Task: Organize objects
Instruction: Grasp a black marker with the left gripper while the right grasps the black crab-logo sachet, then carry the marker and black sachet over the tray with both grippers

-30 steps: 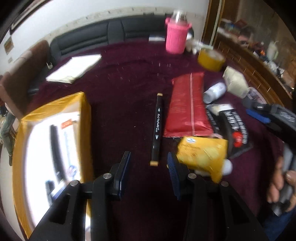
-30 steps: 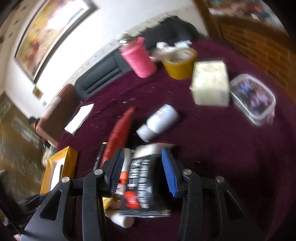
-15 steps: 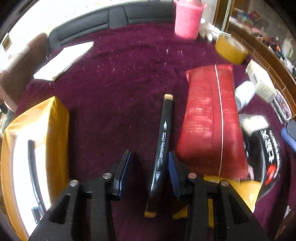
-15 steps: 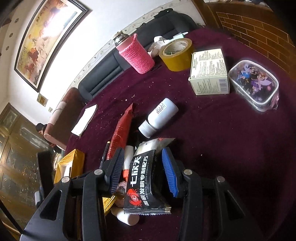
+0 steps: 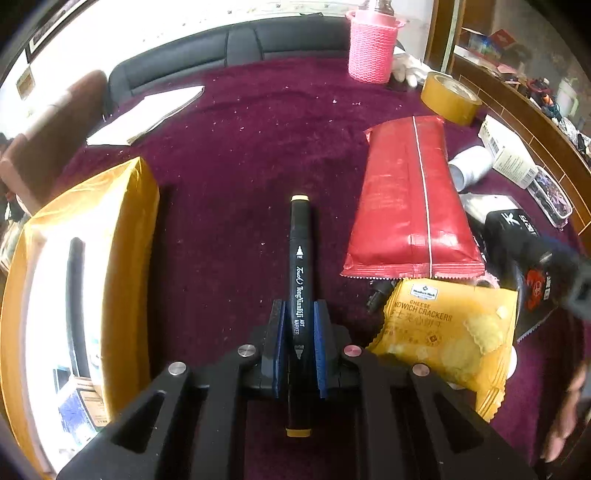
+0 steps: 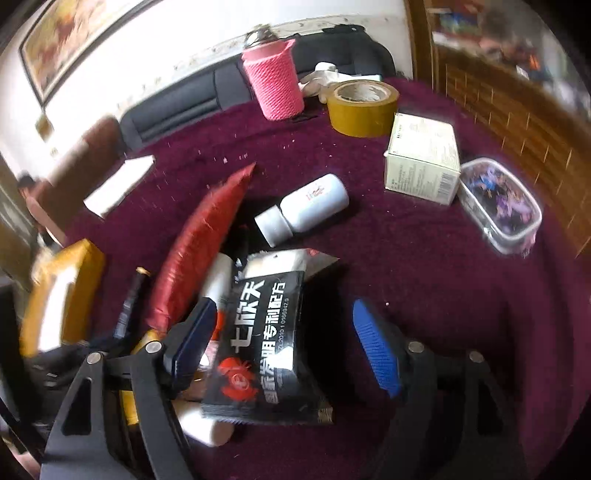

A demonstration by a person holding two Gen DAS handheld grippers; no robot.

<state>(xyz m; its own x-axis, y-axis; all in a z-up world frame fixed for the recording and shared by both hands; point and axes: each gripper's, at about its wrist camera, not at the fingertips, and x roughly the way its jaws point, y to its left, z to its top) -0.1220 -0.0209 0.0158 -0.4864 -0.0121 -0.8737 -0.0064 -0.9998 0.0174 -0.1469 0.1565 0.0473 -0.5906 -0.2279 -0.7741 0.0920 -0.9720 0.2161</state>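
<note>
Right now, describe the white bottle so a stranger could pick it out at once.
On the maroon tablecloth, look just beyond the red snack bag, toward the beige carton. The white bottle lies on its side there, the only round white plastic container with a cap.

Yellow box [image 5: 92, 258] cut off at left edge; blurred right tool [image 5: 569, 284].

a home living room: a black leather sofa [image 5: 236, 48] runs along the white wall, a framed painting [image 6: 74, 33] hangs above it, a wooden shelf unit [image 5: 498, 40] holds clutter, and the worktop [image 5: 258, 155] wears a plush maroon cloth strewn with snacks and household bits.
</note>
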